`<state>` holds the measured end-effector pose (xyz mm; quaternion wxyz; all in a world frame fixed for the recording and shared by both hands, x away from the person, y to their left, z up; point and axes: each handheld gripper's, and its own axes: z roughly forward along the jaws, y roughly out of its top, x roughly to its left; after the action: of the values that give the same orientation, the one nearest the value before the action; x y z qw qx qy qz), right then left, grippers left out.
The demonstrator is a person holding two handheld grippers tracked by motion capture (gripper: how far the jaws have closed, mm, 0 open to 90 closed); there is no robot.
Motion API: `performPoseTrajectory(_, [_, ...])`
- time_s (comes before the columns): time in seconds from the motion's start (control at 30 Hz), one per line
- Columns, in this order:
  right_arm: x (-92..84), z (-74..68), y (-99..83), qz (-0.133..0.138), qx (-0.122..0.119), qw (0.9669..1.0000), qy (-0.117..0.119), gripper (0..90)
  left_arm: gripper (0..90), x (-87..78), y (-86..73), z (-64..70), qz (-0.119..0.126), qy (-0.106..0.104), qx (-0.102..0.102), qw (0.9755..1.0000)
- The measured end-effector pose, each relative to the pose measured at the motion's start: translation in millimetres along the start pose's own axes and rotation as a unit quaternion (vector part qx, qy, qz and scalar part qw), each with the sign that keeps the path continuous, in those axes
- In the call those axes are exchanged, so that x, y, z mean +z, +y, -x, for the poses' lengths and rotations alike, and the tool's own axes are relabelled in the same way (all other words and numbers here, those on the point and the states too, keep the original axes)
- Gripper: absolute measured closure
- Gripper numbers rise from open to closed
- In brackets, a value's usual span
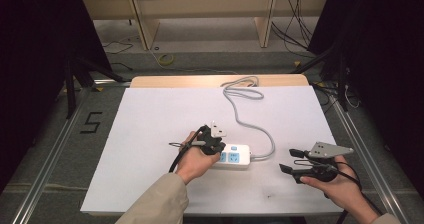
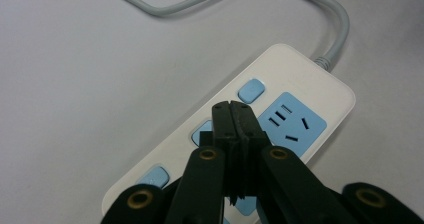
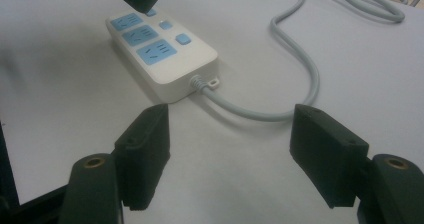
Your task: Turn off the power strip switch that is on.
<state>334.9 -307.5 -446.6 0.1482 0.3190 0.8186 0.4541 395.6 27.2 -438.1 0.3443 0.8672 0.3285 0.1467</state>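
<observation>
We are working on the white table surface (image 1: 150, 134), with the power strip (image 1: 234, 156) lying near its front middle and its grey cable (image 1: 245, 119) running away toward the far edge. We are bringing the left gripper (image 2: 231, 109) down over the strip's row of blue switch buttons (image 2: 251, 90) — its jaws are pressed fully together with nothing between them, the closed tip poised over the middle button (image 2: 199, 132), which it partly hides. We judge the step in hand to be pressing a switch with that closed tip; whether it is already touching, we cannot tell. The next move is calling for a short, straight push down on the button, keeping the tip centred so it is not sliding onto the blue socket face (image 2: 292, 121) beside it.

We are holding the right gripper (image 3: 230, 154) well apart to the strip's right, jaws wide open and empty — idle.

Writing: we are reading no brand or label on the strip; a mark like "5" (image 1: 91, 122) is showing on the floor left of the table.
</observation>
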Motion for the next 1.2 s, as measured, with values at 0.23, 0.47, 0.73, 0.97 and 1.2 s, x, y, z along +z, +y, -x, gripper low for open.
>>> performPoseTrajectory(0.23, [0.1,0.0,-0.1,0.0,0.0,1.0,0.001,32.6,90.0,7.2,1.7,-0.5,-0.011,0.005,0.003,0.9999])
performPoseTrajectory(0.47, [0.3,-0.4,-0.1,0.0,0.001,1.0,0.002,32.5,89.9,11.2,2.7,-3.7,-0.014,0.009,0.0,0.9999])
performPoseTrajectory(0.73, [0.4,-0.8,-0.1,-0.001,0.001,1.0,0.004,32.5,90.0,16.0,3.0,-5.4,-0.023,0.01,0.0,0.9997])
performPoseTrajectory(0.97, [0.3,-0.5,-0.3,-0.002,-0.002,1.0,0.005,32.4,90.0,20.3,2.9,-6.5,-0.031,0.014,0.006,0.9994])
performPoseTrajectory(1.2, [0.5,-0.4,-0.5,-0.002,-0.002,1.0,0.006,32.4,89.9,22.9,3.7,-7.2,-0.036,0.017,0.014,0.9991])
